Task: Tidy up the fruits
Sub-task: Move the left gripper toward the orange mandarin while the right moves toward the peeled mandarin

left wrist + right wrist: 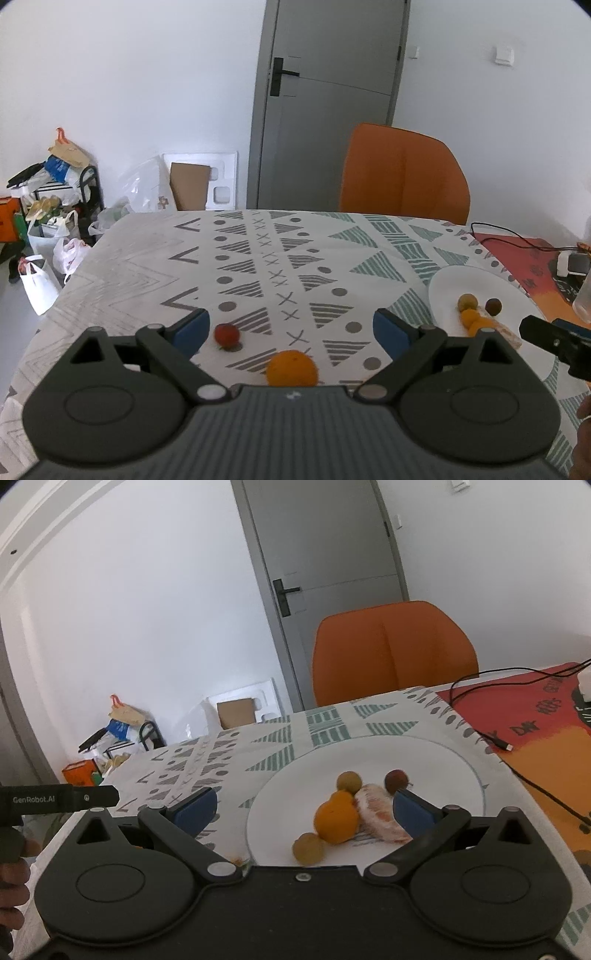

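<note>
Gathering is partly done: the white plate [443, 760] already holds several fruits, while an orange [291, 368] and a small red fruit [226, 334] remain on the bench [129, 266] between the wide-open, empty left tongs [291, 326]; the right tongs [303, 806], also spread and empty, hover over the plate.

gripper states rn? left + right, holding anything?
Left gripper: open, empty, above the orange and a red fruit on the tablecloth.
Right gripper: open, empty, over the fruit on the white plate.
</note>
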A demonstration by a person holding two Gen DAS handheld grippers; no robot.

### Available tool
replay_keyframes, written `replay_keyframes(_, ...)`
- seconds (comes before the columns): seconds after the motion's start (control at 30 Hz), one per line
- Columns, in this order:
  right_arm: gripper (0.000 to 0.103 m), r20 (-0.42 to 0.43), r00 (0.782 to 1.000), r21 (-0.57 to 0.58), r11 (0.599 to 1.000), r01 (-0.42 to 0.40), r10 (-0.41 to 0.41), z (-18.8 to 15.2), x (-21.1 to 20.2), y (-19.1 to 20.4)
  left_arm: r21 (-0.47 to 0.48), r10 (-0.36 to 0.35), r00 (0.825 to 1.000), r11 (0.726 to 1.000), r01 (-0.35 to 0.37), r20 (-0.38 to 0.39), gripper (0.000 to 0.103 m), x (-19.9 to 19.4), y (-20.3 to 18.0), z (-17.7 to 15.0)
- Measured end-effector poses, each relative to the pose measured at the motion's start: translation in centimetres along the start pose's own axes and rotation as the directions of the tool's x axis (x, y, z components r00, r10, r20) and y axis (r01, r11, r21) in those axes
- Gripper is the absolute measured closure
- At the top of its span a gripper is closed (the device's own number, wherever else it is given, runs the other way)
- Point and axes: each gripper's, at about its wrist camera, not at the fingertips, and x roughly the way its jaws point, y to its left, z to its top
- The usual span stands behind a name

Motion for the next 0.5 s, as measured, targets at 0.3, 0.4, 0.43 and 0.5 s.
replay_keyframes(0.3, 0.0, -0.036, 0.999, -0.026, 0.999, -0.032, 0.031, -0.5, 0.9, 1.9, -0.054, 0.027, 1.0, 0.998, -0.028, -0.005, 0.009, -0.4, 2.6, -0.8)
replay_keyframes(0.4, 0.0, -0.059, 0.997, -0.045, 0.998, -0.053, 0.05, -0.7, 1.6, 2.8, -0.071, 0.038, 0.999, 0.997, -0.039, -0.008, 0.009, -0.4, 3.7, -1.1)
replay_keyframes(0.43, 0.0, -0.066, 0.996, -0.051, 0.997, -0.06, 0.056, -0.8, 1.8, 3.1, -0.08, 0.043, 0.999, 0.996, -0.044, -0.011, 0.009, -0.3, 4.2, -1.3)
replay_keyframes(0.5, 0.0, -0.081, 0.994, -0.065, 0.995, -0.08, 0.074, -1.0, 2.1, 3.8, -0.095, 0.049, 0.999, 0.994, -0.05, -0.021, 0.009, -0.1, 4.9, -1.4)
